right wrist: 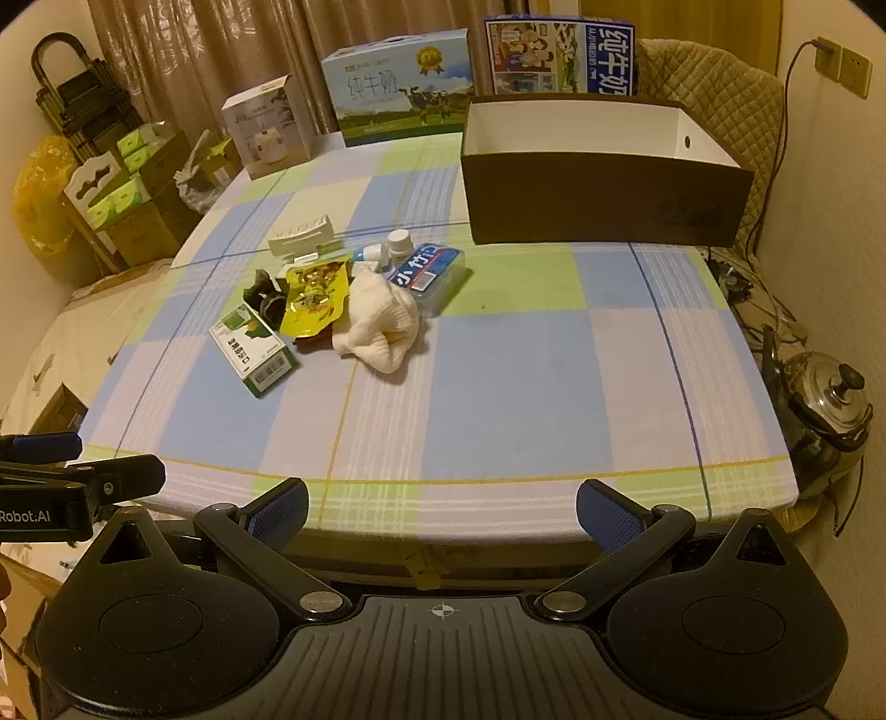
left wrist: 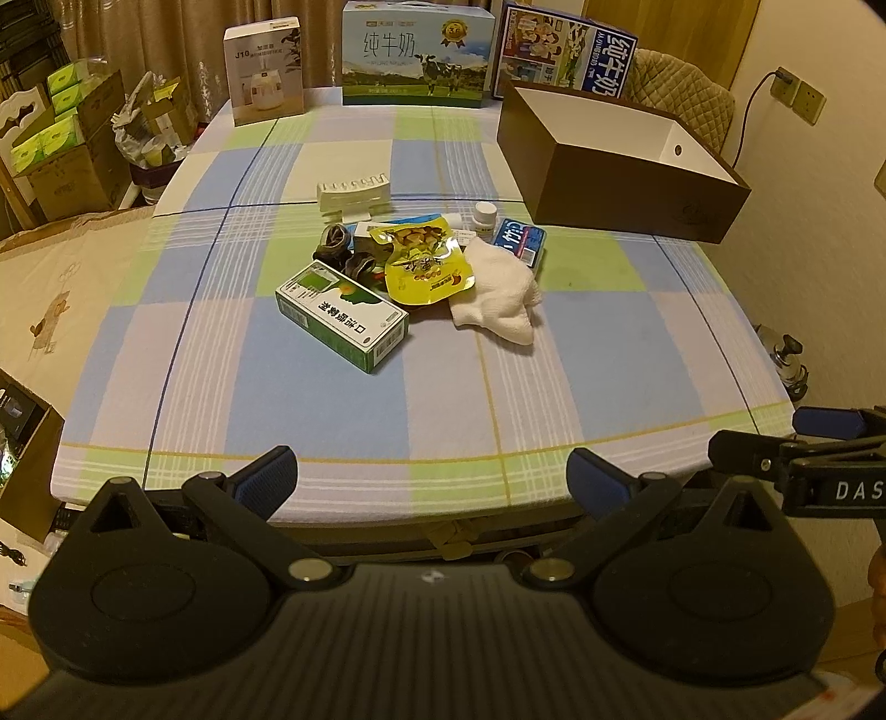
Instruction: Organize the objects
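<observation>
1. Both grippers sit right at the near edge of the table [left wrist: 343,399]. Left gripper [left wrist: 432,476] has its blue-padded jaws spread wide with nothing between them, and the right gripper [right wrist: 443,512] is the same, wide and empty.
2. Clutter is piled mid-table, well apart from either gripper: a green and white medicine box [left wrist: 343,315] nearest, touching a yellow snack pouch [left wrist: 423,260].
3. White cloth [left wrist: 498,296] is bunched up just right of the pouch, partly over a blue pack [left wrist: 523,238].
4. Behind those there's a small white bottle [left wrist: 484,213], a white rack thing [left wrist: 354,194], and some dark tangled stuff [left wrist: 338,241] I can't make out.
5. Brown open box [right wrist: 603,188] with a white inside stands at the far right of the table, looks empty.
6. Milk cartons [left wrist: 418,52] line the back edge.
</observation>
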`<state>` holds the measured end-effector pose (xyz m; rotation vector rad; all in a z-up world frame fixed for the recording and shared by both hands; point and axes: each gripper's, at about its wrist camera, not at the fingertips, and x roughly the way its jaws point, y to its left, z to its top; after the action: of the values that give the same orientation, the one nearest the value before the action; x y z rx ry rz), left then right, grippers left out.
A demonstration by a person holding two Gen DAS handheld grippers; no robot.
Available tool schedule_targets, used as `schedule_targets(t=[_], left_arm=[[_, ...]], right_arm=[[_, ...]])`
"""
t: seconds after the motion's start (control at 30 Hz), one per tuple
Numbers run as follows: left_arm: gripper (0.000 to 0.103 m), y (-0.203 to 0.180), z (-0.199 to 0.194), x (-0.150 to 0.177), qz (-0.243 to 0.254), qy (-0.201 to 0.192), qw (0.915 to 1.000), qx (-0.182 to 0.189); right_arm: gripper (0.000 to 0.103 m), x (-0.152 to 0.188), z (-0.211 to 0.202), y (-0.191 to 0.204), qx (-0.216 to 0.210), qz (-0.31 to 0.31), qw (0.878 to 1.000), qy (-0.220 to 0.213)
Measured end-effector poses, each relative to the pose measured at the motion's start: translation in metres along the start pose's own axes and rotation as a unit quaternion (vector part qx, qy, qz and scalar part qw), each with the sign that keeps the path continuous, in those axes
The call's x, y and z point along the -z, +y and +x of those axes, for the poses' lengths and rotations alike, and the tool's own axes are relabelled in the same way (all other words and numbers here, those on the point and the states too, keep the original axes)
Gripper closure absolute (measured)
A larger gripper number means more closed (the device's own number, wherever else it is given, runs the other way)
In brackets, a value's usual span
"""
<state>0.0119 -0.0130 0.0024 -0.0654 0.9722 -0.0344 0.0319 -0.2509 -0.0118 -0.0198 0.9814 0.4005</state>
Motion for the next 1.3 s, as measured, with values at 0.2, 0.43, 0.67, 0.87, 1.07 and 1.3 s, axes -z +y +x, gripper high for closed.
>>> schedule_targets(t=[0.2, 0.43, 0.67, 0.87, 1.07, 1.3], left_arm=[[0.001, 0.001, 0.000, 0.001, 0.000, 0.000, 1.0000, 0.000], [0.001, 0.002, 0.008, -0.007, -0.004, 0.001, 1.0000, -0.001], [0.001, 0.006, 0.013, -0.010, -0.010, 0.000, 0.9999, -0.004], [0.001, 0.009, 0.017, -0.015, -0.017, 0.002, 0.9998, -0.008], [0.001, 0.010, 0.025, -0.023, -0.024, 0.006, 0.9996, -0.013], [0.001, 0.009, 0.034, -0.035, -0.031, 0.009, 0.9993, -0.018]], right_arm=[[0.002, -0.001, 0.001, 0.000, 0.000, 0.000, 1.000, 0.000], [0.002, -0.004, 0.003, -0.002, -0.002, 0.000, 1.000, 0.001], [0.002, -0.013, 0.013, -0.002, -0.005, -0.002, 1.000, 0.004], [0.002, -0.020, 0.019, -0.003, -0.008, -0.003, 1.000, 0.005], [0.002, -0.029, 0.028, -0.008, -0.010, -0.004, 1.000, 0.009], [0.002, -0.045, 0.038, -0.015, -0.013, -0.008, 1.000, 0.012]])
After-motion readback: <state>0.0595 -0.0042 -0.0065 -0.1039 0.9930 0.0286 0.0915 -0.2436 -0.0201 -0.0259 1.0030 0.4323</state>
